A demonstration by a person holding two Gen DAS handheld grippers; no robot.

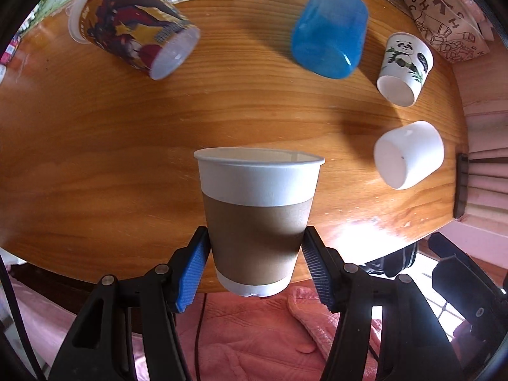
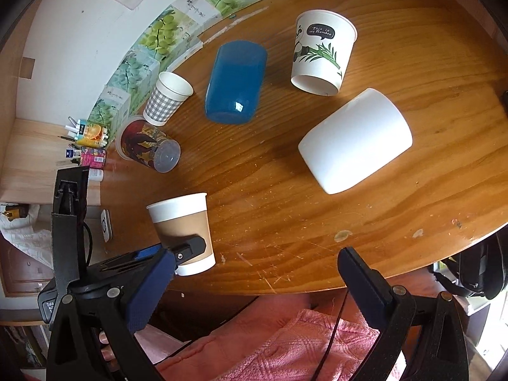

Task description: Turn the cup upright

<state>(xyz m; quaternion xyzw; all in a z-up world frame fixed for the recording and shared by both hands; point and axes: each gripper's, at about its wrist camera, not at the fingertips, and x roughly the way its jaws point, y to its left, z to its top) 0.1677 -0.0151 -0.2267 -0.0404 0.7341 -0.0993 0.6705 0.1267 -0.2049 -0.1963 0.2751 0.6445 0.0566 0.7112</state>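
We see a white cup [image 1: 258,219] with a brown sleeve, a blue cup [image 1: 330,31], a grey-checked cup [image 2: 166,98], and blue finger pads [image 1: 192,273].

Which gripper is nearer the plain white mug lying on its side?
Right. The right gripper hangs open at the table edge just below the white mug; the left gripper holds the sleeved paper cup farther left.

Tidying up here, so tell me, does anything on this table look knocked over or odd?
Yes. The blue cup, white mug and comic-print cup lie on their sides. The sleeved paper cup stands upright between the left gripper's fingers.
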